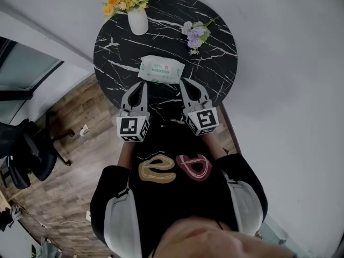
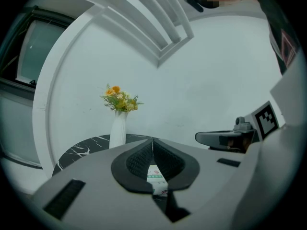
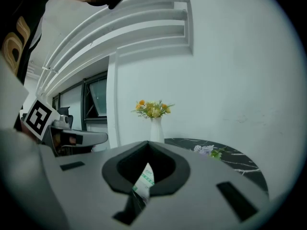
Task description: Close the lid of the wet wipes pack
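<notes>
Where things sit on our counter [image 1: 220, 74]

We find the wet wipes pack [image 1: 160, 69] near the counter's middle, toward our side. Behind it, the vase of flowers [image 1: 137, 19] stands at the far left rim and a flower sprig [image 1: 194, 35] lies to the right. Our left tongs [image 1: 144, 85] and right tongs [image 1: 183, 83] hover side by side just before the pack. A chair [image 1: 27, 149] stands on the floor [image 1: 80, 160], left of the counter.

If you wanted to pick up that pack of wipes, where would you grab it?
Probably by its near long edge, coming in low from the person's side. The pack lies flat and thin on the table, with that edge facing the right tool, whose shut jaws must open first.
</notes>
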Demonstrator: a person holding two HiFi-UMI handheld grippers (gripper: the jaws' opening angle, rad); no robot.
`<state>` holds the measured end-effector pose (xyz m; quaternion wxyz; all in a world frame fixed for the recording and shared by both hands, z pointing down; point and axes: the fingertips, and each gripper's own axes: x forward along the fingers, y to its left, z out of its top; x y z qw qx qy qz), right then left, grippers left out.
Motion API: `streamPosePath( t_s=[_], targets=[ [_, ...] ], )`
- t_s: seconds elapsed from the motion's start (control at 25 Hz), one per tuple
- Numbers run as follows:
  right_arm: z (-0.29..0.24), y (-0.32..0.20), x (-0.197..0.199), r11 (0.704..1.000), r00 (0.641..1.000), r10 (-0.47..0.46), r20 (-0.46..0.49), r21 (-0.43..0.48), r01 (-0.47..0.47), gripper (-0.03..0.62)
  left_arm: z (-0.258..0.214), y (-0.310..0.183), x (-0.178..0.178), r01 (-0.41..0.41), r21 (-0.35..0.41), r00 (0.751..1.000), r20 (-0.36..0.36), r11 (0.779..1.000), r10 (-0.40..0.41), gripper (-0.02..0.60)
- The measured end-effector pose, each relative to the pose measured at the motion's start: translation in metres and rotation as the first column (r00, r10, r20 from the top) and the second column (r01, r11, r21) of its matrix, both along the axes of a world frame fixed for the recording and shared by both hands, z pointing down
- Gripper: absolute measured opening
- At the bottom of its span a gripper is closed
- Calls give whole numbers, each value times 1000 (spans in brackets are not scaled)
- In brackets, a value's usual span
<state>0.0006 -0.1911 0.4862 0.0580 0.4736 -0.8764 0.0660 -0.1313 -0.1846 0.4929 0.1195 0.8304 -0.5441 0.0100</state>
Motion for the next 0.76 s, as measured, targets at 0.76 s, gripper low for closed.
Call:
streamPosePath(
  t_s=[0.76],
  targets=[
    [6,5,-5,999,993,-52,-102,10,53,11,8,7,4,-14,-7,999,-29,1000,14,20]
  ],
)
